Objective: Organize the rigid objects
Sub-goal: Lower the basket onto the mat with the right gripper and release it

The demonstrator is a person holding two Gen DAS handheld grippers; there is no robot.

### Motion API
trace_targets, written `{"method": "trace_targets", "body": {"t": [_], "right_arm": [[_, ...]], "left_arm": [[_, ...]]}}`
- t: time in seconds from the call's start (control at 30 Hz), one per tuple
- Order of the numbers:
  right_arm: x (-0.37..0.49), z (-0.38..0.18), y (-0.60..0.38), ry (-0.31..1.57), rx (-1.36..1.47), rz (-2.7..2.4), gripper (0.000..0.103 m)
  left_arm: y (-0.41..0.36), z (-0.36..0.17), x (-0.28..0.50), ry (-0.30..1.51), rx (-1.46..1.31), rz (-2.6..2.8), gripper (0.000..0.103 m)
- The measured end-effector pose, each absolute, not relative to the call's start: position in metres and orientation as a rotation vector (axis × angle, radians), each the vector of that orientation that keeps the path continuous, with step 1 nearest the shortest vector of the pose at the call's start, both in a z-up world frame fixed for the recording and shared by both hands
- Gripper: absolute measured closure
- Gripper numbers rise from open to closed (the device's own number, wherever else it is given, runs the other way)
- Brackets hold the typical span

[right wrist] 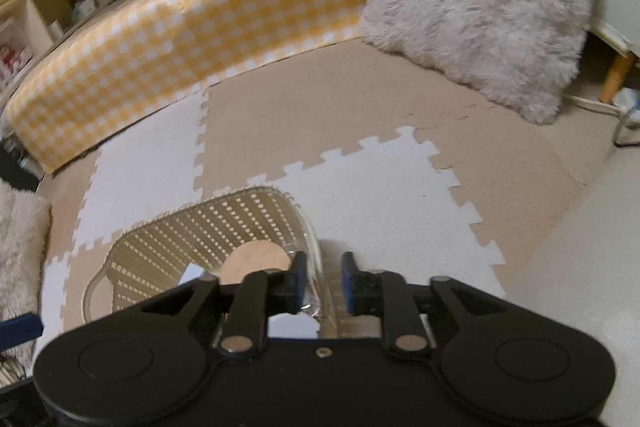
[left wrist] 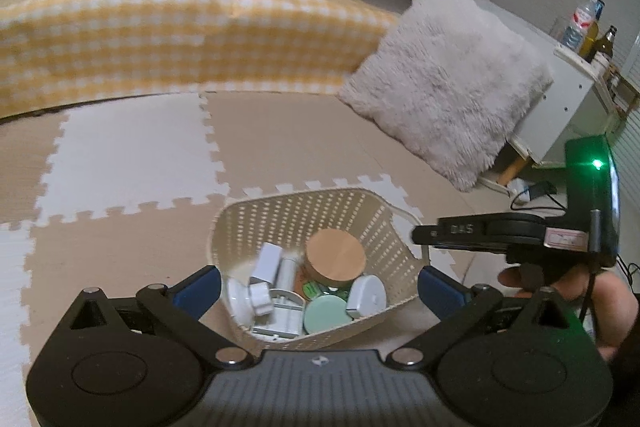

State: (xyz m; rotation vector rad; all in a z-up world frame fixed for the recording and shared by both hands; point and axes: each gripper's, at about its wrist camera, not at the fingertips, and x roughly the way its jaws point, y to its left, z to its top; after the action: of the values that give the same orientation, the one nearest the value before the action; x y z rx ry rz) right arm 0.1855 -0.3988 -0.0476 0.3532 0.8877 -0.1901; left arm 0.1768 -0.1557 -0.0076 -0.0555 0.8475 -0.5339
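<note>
1. The basket (left wrist: 320, 211) looks like matt cream plastic, its walls pierced with small holes in rows.
2. The round lid (left wrist: 336, 257) inside it looks like pale wood, smooth and without shine.
3. The small white parts (left wrist: 276, 287) near the lid look like smooth plastic with a slight gloss.
4. The floor mat (left wrist: 128, 155) is foam tiles in beige and white – the surface is finely grained and matt.
5. The cushion (left wrist: 444, 83) is long, shaggy grey-white fur cloth.
6. The checked cover (left wrist: 160, 27) is yellow-and-white cloth, soft and dull.
7. The left gripper (left wrist: 320, 287) is matt black plastic with bright metal pins, and its pads (left wrist: 200, 287) look blue and rubbery.
</note>
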Motion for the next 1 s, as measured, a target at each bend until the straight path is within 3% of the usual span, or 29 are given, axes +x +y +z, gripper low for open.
{"method": "trace_targets", "body": {"t": [0.23, 0.73, 0.8, 0.87, 1.0], "right_arm": [[0.155, -0.008, -0.386, 0.783, 0.293, -0.205, 0.067], [0.055, 0.039, -0.342, 0.641, 0.15, -0.191, 0.036], [0.044, 0.04, -0.338, 0.625, 0.14, -0.192, 0.027], [0.034, 0.04, -0.334, 0.603, 0.116, -0.203, 0.026], [0.018, 0.042, -0.329, 0.566, 0.105, -0.194, 0.009]], "left_arm": [[-0.138, 0.009, 0.16, 0.783, -0.048, -0.483, 0.0], [-0.102, 0.036, 0.097, 0.584, 0.032, -0.34, 0.0], [-0.101, 0.036, 0.09, 0.571, 0.045, -0.326, 0.0], [-0.098, 0.035, 0.084, 0.569, 0.043, -0.32, 0.0], [-0.093, 0.033, 0.071, 0.567, 0.036, -0.321, 0.0]]}}
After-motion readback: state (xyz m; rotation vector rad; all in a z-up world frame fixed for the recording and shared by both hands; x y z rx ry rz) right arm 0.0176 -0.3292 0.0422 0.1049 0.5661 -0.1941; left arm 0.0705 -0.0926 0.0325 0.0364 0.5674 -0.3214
